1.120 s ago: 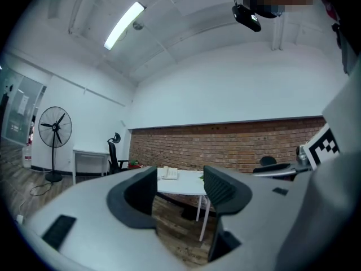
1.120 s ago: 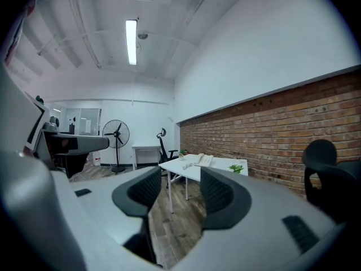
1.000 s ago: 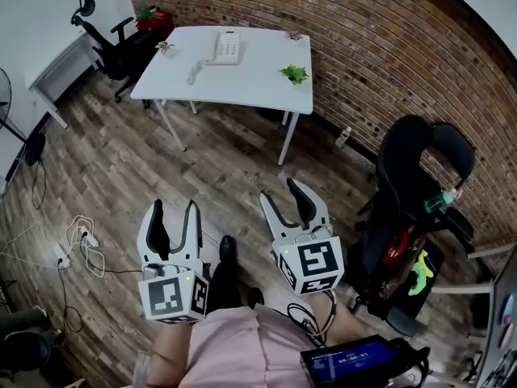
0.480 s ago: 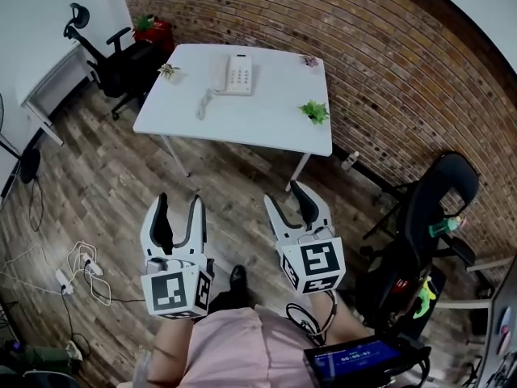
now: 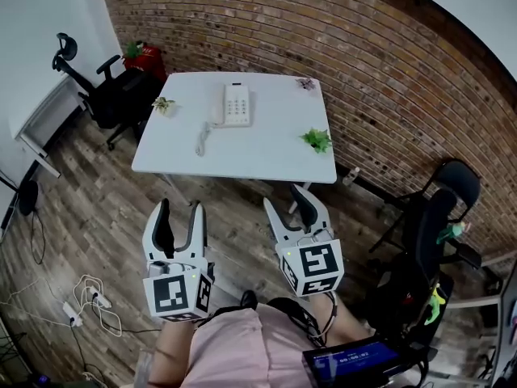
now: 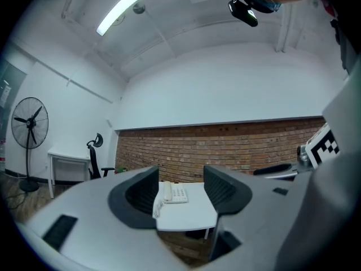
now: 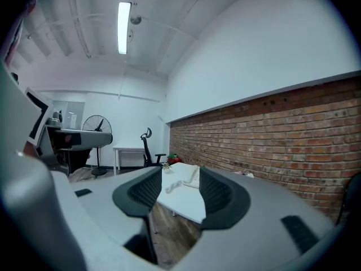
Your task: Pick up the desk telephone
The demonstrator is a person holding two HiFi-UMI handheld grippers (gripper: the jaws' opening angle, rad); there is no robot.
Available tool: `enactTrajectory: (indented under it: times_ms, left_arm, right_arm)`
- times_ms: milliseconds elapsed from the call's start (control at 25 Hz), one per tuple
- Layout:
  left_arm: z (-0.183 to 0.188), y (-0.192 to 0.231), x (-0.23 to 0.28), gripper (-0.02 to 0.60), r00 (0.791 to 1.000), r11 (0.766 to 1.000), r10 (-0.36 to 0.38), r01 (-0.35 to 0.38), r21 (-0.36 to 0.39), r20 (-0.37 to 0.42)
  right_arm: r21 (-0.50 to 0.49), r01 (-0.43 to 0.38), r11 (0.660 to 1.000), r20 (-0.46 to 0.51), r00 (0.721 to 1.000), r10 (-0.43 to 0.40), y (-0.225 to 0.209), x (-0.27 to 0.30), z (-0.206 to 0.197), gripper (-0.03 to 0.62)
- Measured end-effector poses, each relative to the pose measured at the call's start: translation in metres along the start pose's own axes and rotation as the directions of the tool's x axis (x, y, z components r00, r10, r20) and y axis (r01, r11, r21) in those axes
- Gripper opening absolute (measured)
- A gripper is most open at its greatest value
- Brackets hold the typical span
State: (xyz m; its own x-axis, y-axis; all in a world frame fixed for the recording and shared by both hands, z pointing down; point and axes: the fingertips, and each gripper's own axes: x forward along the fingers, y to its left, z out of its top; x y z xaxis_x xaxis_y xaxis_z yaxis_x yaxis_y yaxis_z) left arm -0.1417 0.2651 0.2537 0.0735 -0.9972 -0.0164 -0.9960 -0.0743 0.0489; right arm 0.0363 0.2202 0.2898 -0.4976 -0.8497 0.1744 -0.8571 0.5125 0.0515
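The white desk telephone [image 5: 236,105] lies on a white table [image 5: 266,156], handset on its left side and the cord [image 5: 202,141] trailing toward me. Both grippers hang in the air short of the table's near edge, apart from the phone. My left gripper [image 5: 179,208] is open with nothing between its jaws. My right gripper [image 5: 285,198] is open and empty too. In the left gripper view the telephone [image 6: 176,193] shows far off between the fingers of the left gripper [image 6: 180,188]. In the right gripper view the right gripper [image 7: 177,188] frames the telephone [image 7: 192,175], also distant.
Small potted plants [image 5: 317,140] [image 5: 164,103] stand on the table. A black office chair [image 5: 113,95] sits at its left, another [image 5: 440,217] at the right by the brick wall [image 5: 363,71]. Cables [image 5: 93,305] lie on the wooden floor. A fan [image 6: 29,123] stands far left.
The table and telephone have drawn nearer and lower in the head view. Both grippers have travelled forward toward the table, with their jaws standing as before.
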Motion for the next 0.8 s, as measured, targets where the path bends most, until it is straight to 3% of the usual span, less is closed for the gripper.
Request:
enactTrajectory:
  times_ms: [360,800]
  left_arm:
    - [-0.026,0.003,0.033,0.255,0.998,1.000,-0.024,0.024,-0.004,-0.065]
    - [-0.056,0.009,0.113,0.255,0.991,0.999,-0.031,0.034,0.023,-0.133]
  right_arm:
    - [0.025,0.020,0.999,-0.032,0.999,-0.019,-0.019,0.031,-0.012,0.212]
    - [0.071,0.025,0.997,-0.052,0.998,-0.021,-0.063,0.106,-0.029,0.210]
